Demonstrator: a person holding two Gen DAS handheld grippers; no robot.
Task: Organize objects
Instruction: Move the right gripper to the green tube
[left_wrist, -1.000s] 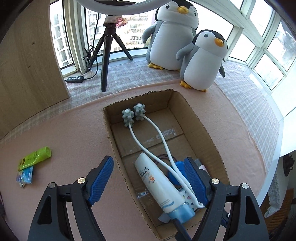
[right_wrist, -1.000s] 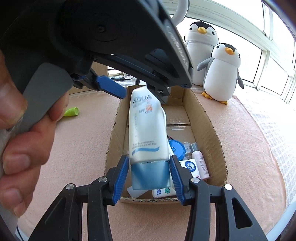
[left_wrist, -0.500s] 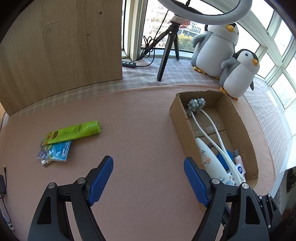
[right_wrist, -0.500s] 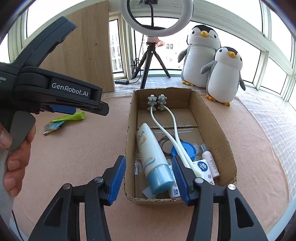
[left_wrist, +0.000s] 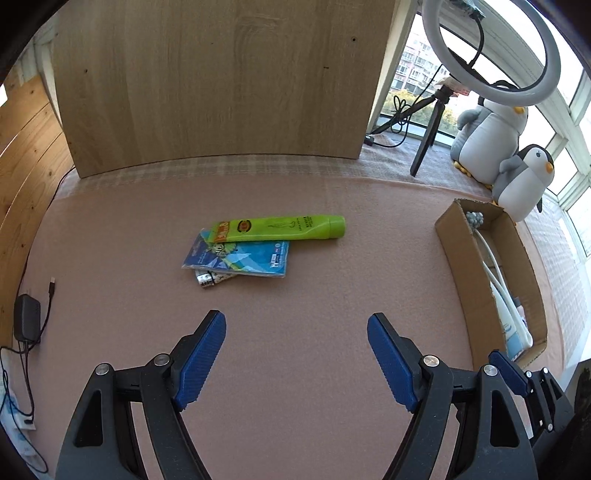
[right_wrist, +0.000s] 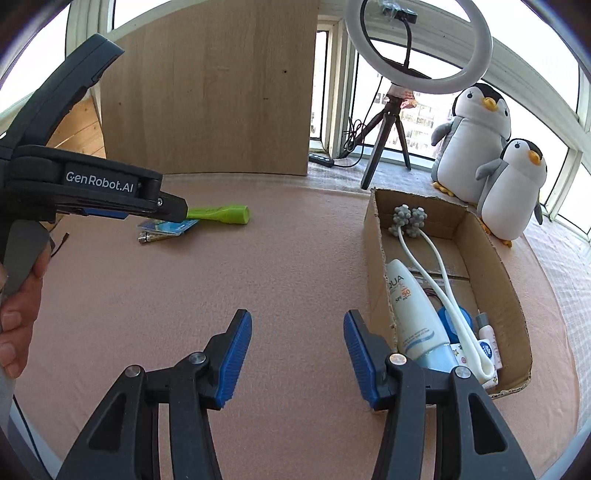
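Note:
A lime-green tube (left_wrist: 280, 228) lies on the pink mat, resting on a blue packet (left_wrist: 238, 258) with a small silvery item under it. My left gripper (left_wrist: 296, 350) stands open, empty, just short of them. In the right wrist view the same green tube (right_wrist: 219, 213) and blue packet (right_wrist: 168, 226) lie at far left, half hidden behind the left gripper's body. My right gripper (right_wrist: 297, 349) is open and empty over bare mat, left of the cardboard box (right_wrist: 376, 254). A white sunscreen tube (right_wrist: 413, 314) and a white two-headed massager (right_wrist: 428, 258) lie in the box.
Two plush penguins (right_wrist: 491, 162) sit behind the box, by a ring light on a tripod (right_wrist: 384, 144). A wooden board (left_wrist: 221, 81) stands at the back. A black charger and cable (left_wrist: 27, 321) lie at the mat's left edge. A hand (right_wrist: 18, 306) holds the left gripper.
The right gripper let go of the sunscreen tube, which now lies in the box, and swung left. The left gripper swept left from over the box to the green tube and packet.

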